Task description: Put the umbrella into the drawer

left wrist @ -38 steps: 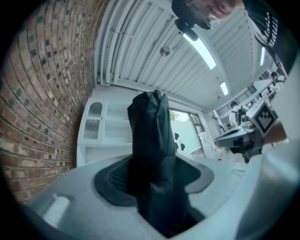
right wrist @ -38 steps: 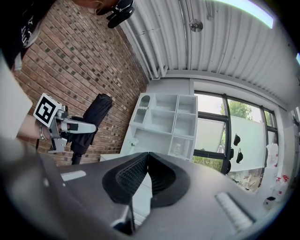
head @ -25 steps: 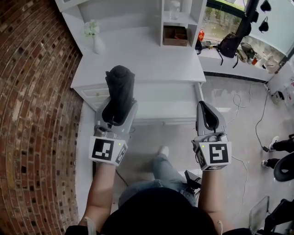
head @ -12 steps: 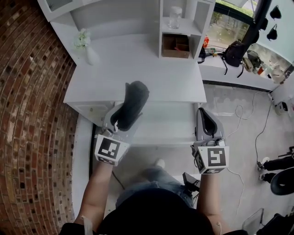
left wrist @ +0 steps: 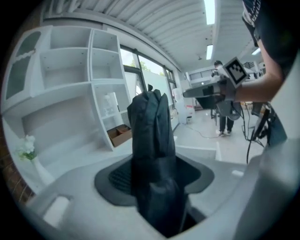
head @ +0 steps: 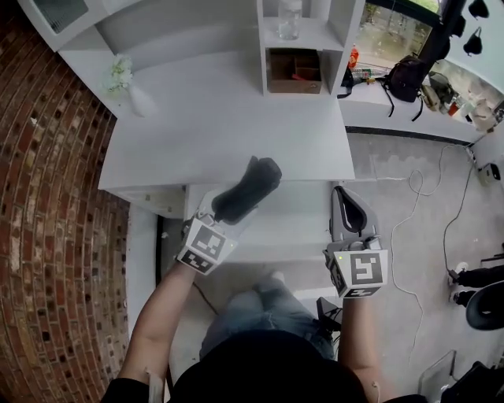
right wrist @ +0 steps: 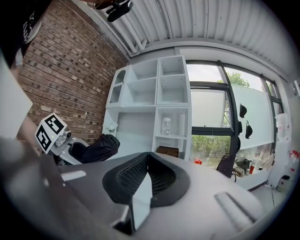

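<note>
Room: red brick wall [head: 47, 197] down my left side, grey floor [head: 417, 205] to my right.

Furniture: white surface [head: 228, 110] straight ahead of me, with a white shelf unit [head: 311, 35] standing at its back. Under its front edge a white drawer [head: 303, 224] stands pulled out toward my legs.

Task item: one folded black umbrella [head: 246, 191], held in my left gripper [head: 227, 214]. It lies tilted, with its far end pointing up and to the right over the front edge of the surface, just left of the drawer opening. The left gripper view shows it rising between my fingers [left wrist: 117, 177], which are clamped on its two sides about half spread. The right gripper view shows the umbrella [right wrist: 101, 147] with its far end free in the air, in front of the shelves.

Second tool: my right gripper [head: 342, 195], over the drawer's right edge and pointing toward the surface. Its fingers [right wrist: 133, 176] are pressed together at the tips, with nothing between them.

Small items:
- A white vase [head: 135, 101] with pale flowers, at the surface's left rear.
- A brown cardboard box [head: 293, 71], in the lowest shelf compartment.
- A clear jar [head: 289, 20], on the shelf above the box.
- A black backpack [head: 405, 77], on the ledge by the window at right.
</note>
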{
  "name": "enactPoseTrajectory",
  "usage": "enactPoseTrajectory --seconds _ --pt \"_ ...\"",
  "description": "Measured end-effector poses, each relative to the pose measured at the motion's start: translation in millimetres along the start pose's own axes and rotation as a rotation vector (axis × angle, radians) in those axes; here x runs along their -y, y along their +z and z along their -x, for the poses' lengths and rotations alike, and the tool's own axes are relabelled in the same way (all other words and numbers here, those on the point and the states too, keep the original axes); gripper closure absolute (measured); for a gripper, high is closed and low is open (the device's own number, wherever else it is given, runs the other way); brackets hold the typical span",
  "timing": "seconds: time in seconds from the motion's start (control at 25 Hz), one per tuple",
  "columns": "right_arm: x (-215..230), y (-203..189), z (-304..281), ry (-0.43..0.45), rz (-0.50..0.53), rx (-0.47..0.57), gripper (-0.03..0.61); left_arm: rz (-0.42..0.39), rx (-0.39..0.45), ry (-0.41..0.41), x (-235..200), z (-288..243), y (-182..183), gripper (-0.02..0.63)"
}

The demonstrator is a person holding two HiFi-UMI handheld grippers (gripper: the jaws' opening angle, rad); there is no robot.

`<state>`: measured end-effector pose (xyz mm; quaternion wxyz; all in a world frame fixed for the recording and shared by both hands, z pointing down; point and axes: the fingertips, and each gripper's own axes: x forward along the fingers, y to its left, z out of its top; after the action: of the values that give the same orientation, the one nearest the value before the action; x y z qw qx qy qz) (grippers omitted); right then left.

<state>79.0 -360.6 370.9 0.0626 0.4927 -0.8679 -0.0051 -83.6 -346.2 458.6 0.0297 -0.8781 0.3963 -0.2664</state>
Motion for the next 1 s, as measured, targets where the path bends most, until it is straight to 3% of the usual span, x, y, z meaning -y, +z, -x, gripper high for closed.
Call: enactPoseTrajectory --seconds 0.32,0.56,1.0 --pt "8 -33 -5 -0.012 -0.014 -0.097 0.574 -0.141 -0.206 -0.237 38 -47 -63 0.373" --pt "4 -55 -5 -0.027 -0.003 -0.171 0.574 -0.202 -0.308 -0.355 53 -74 -102 0.373" --pt "-2 -96 -21 -0.047 -0.035 -0.259 0.574 -0.161 -0.421 -0.466 67 -134 -160 0.373"
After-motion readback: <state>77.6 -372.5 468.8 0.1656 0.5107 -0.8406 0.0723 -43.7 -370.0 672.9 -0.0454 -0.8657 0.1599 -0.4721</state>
